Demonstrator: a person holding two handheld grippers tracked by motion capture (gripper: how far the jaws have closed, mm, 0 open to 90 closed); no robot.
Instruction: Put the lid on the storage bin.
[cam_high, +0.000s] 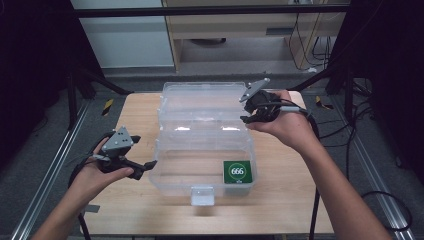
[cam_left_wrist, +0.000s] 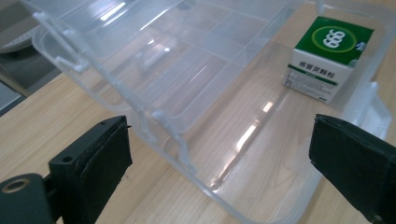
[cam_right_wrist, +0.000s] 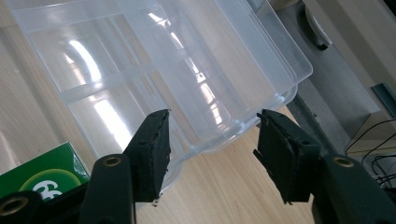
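My forearms are bare, no sleeves. Each gripper is black: the left gripper (cam_high: 145, 165) and right gripper (cam_high: 248, 119) both carry grey three-cornered plates, brass-ringed screw holes and black cables.

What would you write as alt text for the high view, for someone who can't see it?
An open clear plastic box sits on a wooden table, holding a small green carton in its front right corner. A person's hands hold a black claw at each side: left claw open near the box, right claw by the lid.

L gripper (cam_high: 148, 164) & R gripper (cam_high: 246, 119) jaws apart
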